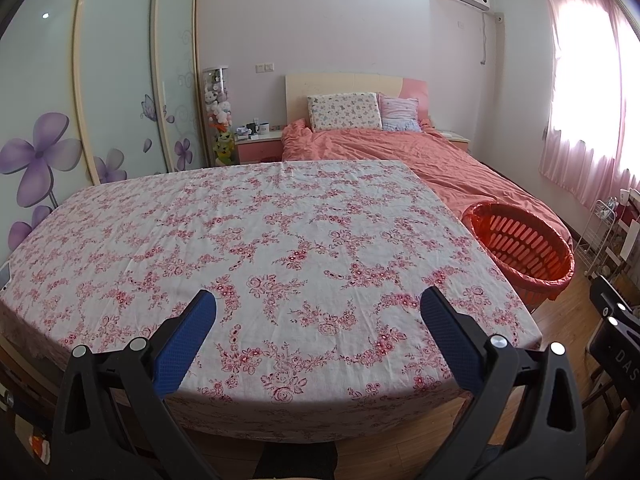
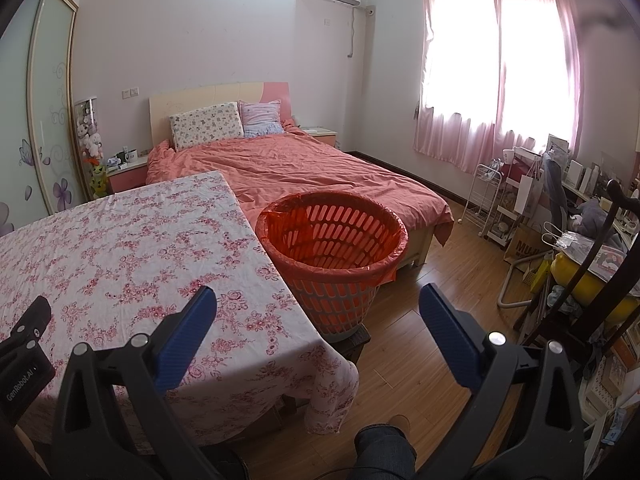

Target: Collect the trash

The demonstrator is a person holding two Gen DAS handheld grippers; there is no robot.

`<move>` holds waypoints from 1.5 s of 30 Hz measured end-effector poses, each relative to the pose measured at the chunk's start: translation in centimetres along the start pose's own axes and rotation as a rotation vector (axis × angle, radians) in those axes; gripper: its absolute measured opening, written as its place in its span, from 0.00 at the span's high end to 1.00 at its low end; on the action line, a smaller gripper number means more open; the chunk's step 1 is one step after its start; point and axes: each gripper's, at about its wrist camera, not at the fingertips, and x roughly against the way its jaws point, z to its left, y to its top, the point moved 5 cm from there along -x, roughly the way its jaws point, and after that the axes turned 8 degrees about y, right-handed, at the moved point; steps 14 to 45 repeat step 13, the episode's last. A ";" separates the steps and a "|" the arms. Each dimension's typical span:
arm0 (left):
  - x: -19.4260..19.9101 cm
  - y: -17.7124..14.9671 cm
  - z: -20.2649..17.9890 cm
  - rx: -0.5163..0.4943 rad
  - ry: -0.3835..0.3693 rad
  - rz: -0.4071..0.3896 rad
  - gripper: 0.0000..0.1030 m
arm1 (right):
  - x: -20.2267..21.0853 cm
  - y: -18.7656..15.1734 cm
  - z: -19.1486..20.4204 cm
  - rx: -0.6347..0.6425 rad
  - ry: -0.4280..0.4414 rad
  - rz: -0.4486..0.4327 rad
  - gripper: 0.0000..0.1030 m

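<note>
An orange slotted trash basket lined with a red bag stands on a low stool at the table's right side; the left wrist view shows this basket at the right. The table wears a pink floral cloth, and I see no trash on it. My left gripper hovers open over the table's near edge, nothing between its blue pads. My right gripper is open too, over the table's right corner and the floor, just in front of the basket. The basket looks empty inside.
Behind the table lies a bed with an orange cover and two pillows. A wardrobe with flower doors lines the left wall. Racks, bags and clutter crowd the right wall under the window. A person's leg is at the bottom.
</note>
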 end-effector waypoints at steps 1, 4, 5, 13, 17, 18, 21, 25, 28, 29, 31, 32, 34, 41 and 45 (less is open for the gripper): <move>0.0 0.0 0.0 0.000 0.001 0.000 0.02 | 0.0 0.0 0.0 0.000 0.000 0.000 0.04; 0.0 0.0 0.1 0.000 0.002 -0.001 0.02 | 0.0 0.0 0.0 0.001 0.000 -0.001 0.04; 0.0 0.0 0.1 0.000 0.002 -0.001 0.02 | 0.0 0.0 0.0 0.001 0.000 -0.001 0.04; -0.4 -0.1 0.5 0.000 -0.003 0.006 0.02 | 0.0 0.0 0.1 0.001 0.000 0.000 0.04; -0.4 -0.1 0.5 0.000 -0.003 0.006 0.02 | 0.0 0.0 0.1 0.001 0.000 0.000 0.04; -0.4 -0.1 0.5 0.000 -0.003 0.006 0.02 | 0.0 0.0 0.1 0.001 0.000 0.000 0.04; -0.4 -0.1 0.5 0.000 -0.003 0.006 0.02 | 0.0 0.0 0.1 0.001 0.000 0.000 0.04; -0.4 -0.1 0.5 0.000 -0.003 0.006 0.02 | 0.0 0.0 0.1 0.001 0.000 0.000 0.04; -0.4 -0.1 0.5 0.000 -0.003 0.006 0.02 | 0.0 0.0 0.1 0.001 0.000 0.000 0.04; -0.4 -0.1 0.5 0.000 -0.003 0.006 0.02 | 0.0 0.0 0.1 0.001 0.000 0.000 0.04; -0.4 -0.1 0.5 0.000 -0.003 0.006 0.02 | 0.0 0.0 0.1 0.001 0.000 0.000 0.04; -0.4 -0.1 0.5 0.000 -0.003 0.006 0.02 | 0.0 0.0 0.1 0.001 0.000 0.000 0.04; -0.4 -0.1 0.5 0.000 -0.003 0.006 0.02 | 0.0 0.0 0.1 0.001 0.000 0.000 0.04; -0.4 -0.1 0.5 0.000 -0.003 0.006 0.02 | 0.0 0.0 0.1 0.001 0.000 0.000 0.04; -0.4 -0.1 0.5 0.000 -0.003 0.006 0.02 | 0.0 0.0 0.1 0.001 0.000 0.000 0.04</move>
